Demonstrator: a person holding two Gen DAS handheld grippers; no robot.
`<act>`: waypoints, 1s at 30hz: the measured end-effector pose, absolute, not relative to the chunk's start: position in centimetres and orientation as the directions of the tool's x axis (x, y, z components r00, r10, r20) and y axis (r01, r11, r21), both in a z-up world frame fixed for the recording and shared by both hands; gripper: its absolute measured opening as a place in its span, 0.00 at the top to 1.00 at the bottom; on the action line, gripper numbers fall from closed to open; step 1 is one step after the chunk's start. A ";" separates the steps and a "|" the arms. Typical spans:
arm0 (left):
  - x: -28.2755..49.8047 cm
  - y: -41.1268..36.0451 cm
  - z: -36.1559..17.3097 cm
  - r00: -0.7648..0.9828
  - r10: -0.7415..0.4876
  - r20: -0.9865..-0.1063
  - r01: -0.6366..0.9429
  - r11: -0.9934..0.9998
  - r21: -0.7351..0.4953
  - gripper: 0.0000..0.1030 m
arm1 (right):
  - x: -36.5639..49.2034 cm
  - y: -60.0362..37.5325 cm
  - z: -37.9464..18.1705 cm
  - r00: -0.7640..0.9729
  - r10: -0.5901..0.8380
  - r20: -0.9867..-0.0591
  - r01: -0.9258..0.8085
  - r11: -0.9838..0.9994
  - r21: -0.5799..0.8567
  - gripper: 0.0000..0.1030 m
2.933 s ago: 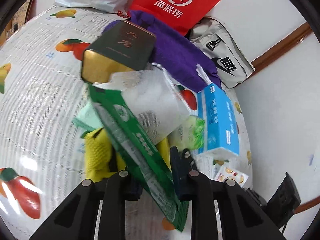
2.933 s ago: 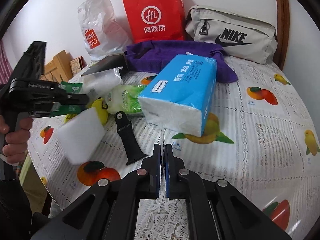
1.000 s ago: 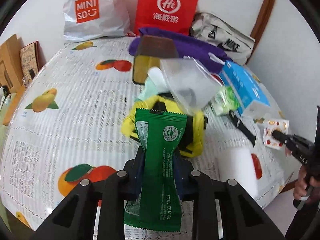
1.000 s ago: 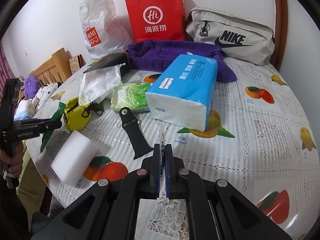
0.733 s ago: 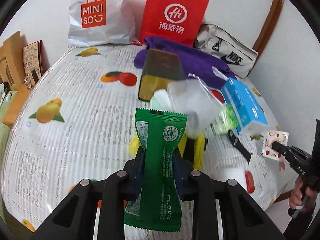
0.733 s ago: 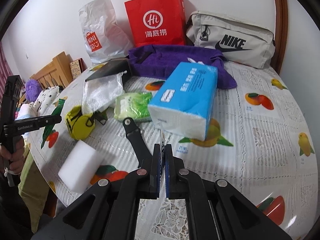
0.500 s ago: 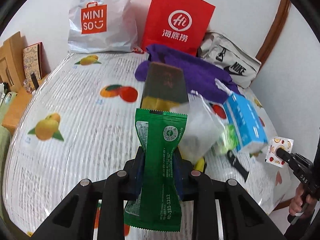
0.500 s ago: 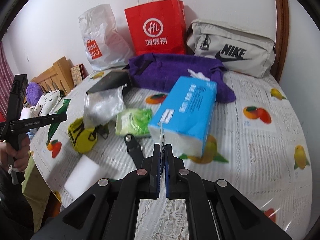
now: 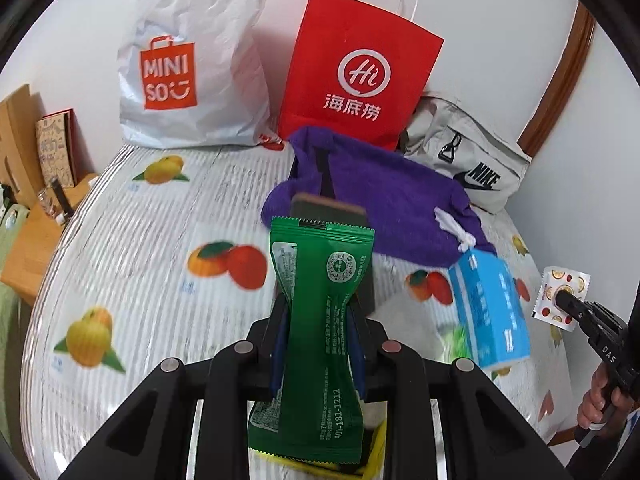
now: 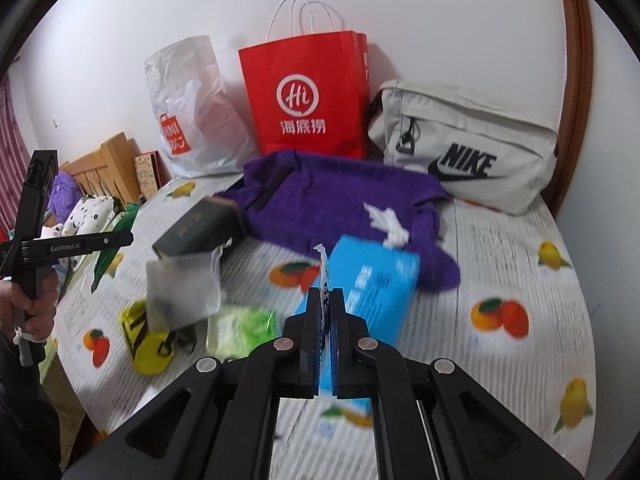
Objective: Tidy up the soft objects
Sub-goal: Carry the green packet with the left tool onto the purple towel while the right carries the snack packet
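Left gripper (image 9: 318,320) clamped on green foil sachet (image 9: 320,320), held upright above table (image 9: 140,280). Right gripper (image 10: 328,312) pinched on small fruit-print sachet (image 9: 560,296), seen edge-on between its fingers. Below on fruit-print cloth: yellow pouch (image 10: 146,340), clear plastic bag (image 10: 184,292), green packet (image 10: 240,328), blue tissue pack (image 10: 372,292). Dark green box (image 10: 196,232) just beyond. Farther back: purple towel (image 10: 340,204), then Miniso bag (image 9: 192,60), red paper bag (image 9: 356,76), Nike bag (image 10: 468,148) against wall.
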State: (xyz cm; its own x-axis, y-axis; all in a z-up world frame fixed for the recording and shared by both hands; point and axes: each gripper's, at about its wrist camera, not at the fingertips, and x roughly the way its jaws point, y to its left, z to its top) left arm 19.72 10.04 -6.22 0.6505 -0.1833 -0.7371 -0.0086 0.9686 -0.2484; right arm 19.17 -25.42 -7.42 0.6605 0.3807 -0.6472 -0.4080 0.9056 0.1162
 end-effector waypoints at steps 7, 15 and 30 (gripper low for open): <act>23.9 10.1 -5.3 0.643 -0.183 -0.744 -0.016 0.967 -0.252 0.76 | 23.7 -25.1 -6.5 0.667 0.390 -0.635 -0.411 0.903 0.123 0.97; 28.9 10.2 -5.1 0.626 -0.215 -0.750 -0.017 0.957 -0.288 0.76 | 29.0 -24.9 -6.4 0.670 0.382 -0.636 -0.399 0.908 0.125 0.96; 35.9 9.8 -6.2 0.591 -0.233 -0.772 -0.019 0.953 -0.302 0.76 | 39.1 -24.6 -9.1 0.630 0.348 -0.694 -0.393 0.914 0.101 0.96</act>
